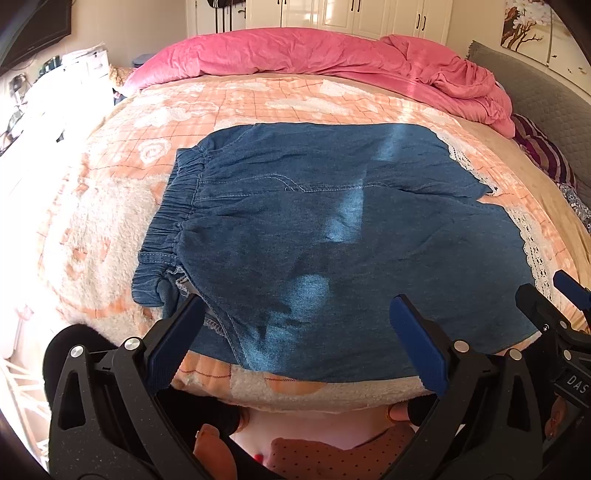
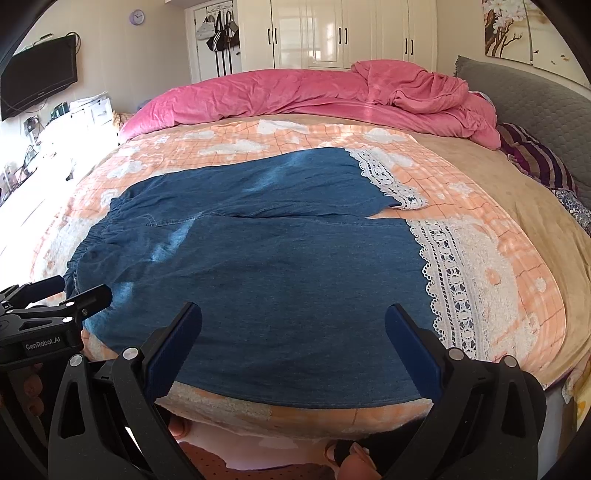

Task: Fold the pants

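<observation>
You've got the denim pants [image 1: 332,236] laid out flat across the peach checked blanket [image 1: 258,103] on the bed, waistband [image 1: 173,218] with its gathered elastic pointing to the left and the two legs running off to the right, where the white lace trim [image 2: 454,280] marks the hems. The far leg sits a bit shorter and its lace end curls up beside the near one. Your left gripper [image 1: 297,339] is spread wide, hanging over the near edge of the pants down by the waistband side, and it's not pinching anything. Your right gripper [image 2: 293,343] is spread wide too, over the near leg closer to the lace end, also holding nothing. Each camera catches the other gripper off to its side, so they're near each other along the front edge of the bed. A rumpled pink duvet [image 2: 295,96] is bunched up along the far side, with a striped pillow [image 2: 535,158] at the right and white wardrobes [image 2: 343,33] behind.
</observation>
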Available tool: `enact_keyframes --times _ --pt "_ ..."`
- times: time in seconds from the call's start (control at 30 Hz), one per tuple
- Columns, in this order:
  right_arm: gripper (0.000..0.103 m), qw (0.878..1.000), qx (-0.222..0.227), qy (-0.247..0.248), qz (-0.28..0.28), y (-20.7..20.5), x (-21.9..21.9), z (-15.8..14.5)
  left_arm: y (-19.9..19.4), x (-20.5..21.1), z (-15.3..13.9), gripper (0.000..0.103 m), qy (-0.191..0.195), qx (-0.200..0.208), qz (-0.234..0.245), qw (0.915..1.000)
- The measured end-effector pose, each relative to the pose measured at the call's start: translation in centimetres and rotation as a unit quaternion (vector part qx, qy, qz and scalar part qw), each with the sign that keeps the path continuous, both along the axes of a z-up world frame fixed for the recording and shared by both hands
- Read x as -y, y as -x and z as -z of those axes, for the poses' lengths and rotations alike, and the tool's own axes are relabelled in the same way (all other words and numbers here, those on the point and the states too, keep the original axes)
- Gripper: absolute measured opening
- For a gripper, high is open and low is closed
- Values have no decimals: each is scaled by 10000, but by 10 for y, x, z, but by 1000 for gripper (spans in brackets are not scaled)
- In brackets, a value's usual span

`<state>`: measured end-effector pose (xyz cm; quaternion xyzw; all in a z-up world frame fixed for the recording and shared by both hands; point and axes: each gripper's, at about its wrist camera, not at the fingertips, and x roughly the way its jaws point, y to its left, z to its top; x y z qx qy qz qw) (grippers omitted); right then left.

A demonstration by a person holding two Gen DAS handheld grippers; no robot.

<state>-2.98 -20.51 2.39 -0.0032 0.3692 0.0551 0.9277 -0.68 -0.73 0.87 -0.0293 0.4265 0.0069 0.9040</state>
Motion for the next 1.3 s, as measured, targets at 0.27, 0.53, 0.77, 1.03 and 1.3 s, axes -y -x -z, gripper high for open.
enact_keyframes --times 0.27,0.53,0.77,1.03,1.3 --pt "99 10000 12 19 -7 0 -1 1 0 -1 -2 95 6 13 7 10000" --pt "99 10000 14 25 -11 0 -1 0 0 -1 -3 95 -6 32 6 10000" --pt "99 10000 11 42 -18 -1 -2 1 0 0 -4 95 -37 70 20 10000" --pt "99 10000 -20 80 -45 -3 -5 3 -3 1 -4 95 -24 88 36 10000" --pt "99 9999 -90 68 -103 -15 -7 5 -9 -4 -2 95 32 72 15 10000"
